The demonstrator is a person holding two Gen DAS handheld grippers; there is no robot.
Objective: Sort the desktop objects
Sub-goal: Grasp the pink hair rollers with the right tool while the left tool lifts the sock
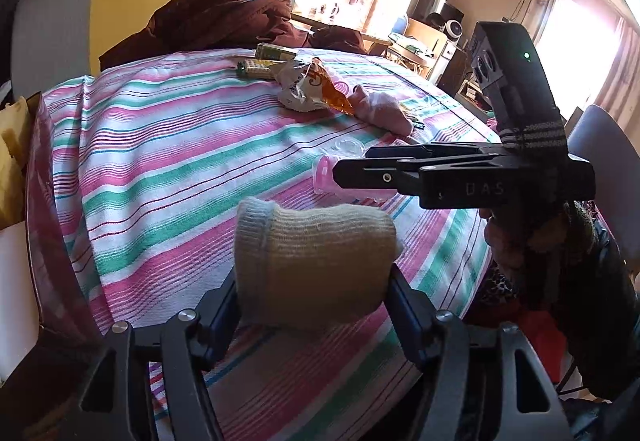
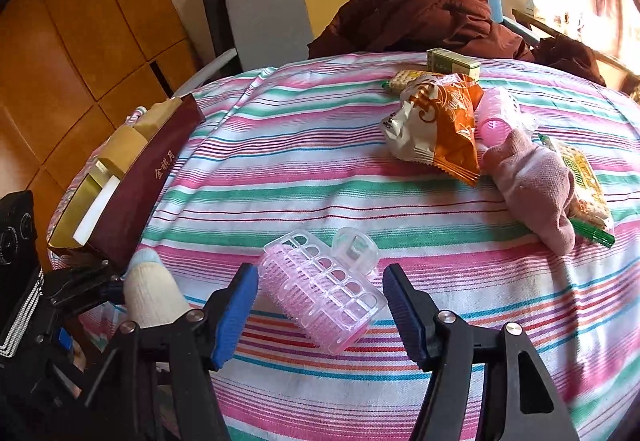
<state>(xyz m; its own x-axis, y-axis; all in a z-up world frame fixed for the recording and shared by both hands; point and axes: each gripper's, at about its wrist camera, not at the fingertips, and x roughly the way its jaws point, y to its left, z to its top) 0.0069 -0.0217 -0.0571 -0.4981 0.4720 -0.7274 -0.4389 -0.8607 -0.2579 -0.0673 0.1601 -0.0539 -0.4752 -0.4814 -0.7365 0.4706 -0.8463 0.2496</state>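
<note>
My left gripper (image 1: 316,297) is shut on a cream sock (image 1: 312,261) with a pale blue cuff, held just above the striped tablecloth (image 1: 168,161). In the right wrist view, a pink hair roller (image 2: 324,297) with a clear clip lies on the cloth. My right gripper (image 2: 320,305) is open around the roller, one blue pad on each side, with small gaps. The left wrist view shows the right gripper (image 1: 352,169) from the side, covering most of the roller (image 1: 326,171). The held sock (image 2: 152,293) shows at the lower left of the right wrist view.
A maroon and gold box (image 2: 132,181) sits at the table's left edge. Farther back lie an orange snack packet (image 2: 440,125), a second pink roller (image 2: 496,117), a pink sock (image 2: 532,185), cracker packs (image 2: 584,181), and a green box (image 2: 452,65). A brown garment (image 2: 420,17) drapes over the chair.
</note>
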